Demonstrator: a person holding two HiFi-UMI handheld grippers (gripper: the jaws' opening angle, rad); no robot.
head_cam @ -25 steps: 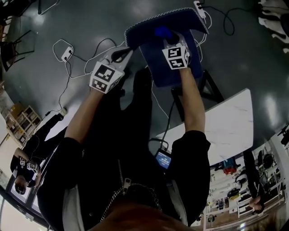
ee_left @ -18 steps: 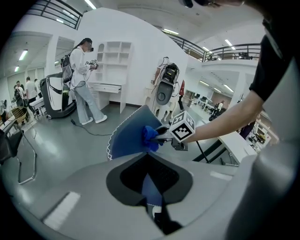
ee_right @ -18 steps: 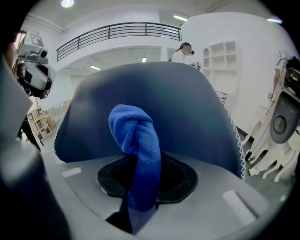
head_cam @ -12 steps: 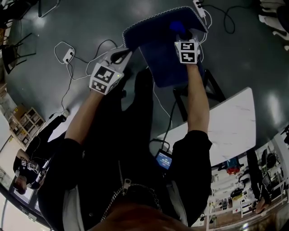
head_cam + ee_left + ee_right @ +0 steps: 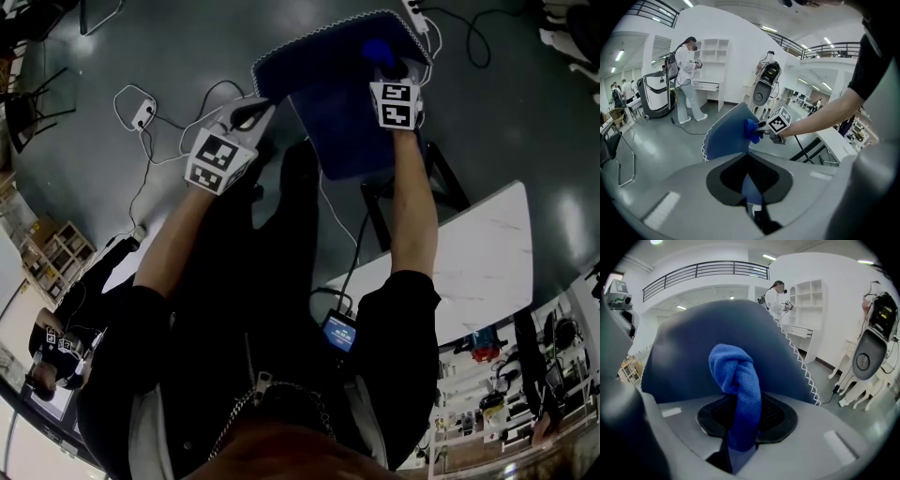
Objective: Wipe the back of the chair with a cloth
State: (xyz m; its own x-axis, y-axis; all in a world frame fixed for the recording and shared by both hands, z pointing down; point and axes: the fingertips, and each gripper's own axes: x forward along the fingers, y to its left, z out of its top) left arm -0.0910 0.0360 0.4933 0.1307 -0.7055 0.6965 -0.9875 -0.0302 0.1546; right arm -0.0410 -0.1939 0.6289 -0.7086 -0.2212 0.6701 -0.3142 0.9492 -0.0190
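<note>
Wiping looks midway — the right gripper [image 5: 738, 448] pinches the blue cloth [image 5: 735, 380] at the chair back [image 5: 679, 352] just ahead, the left gripper [image 5: 751, 206] clamps its near edge — much surface probably left.

At top centre of the head view stands the chair back [image 5: 342, 112], the left gripper [image 5: 265, 103] clamping its left edge, the cloth [image 5: 377, 49] in the right gripper [image 5: 386, 66] against its upper right, a table [image 5: 469, 267] at lower right.
</note>
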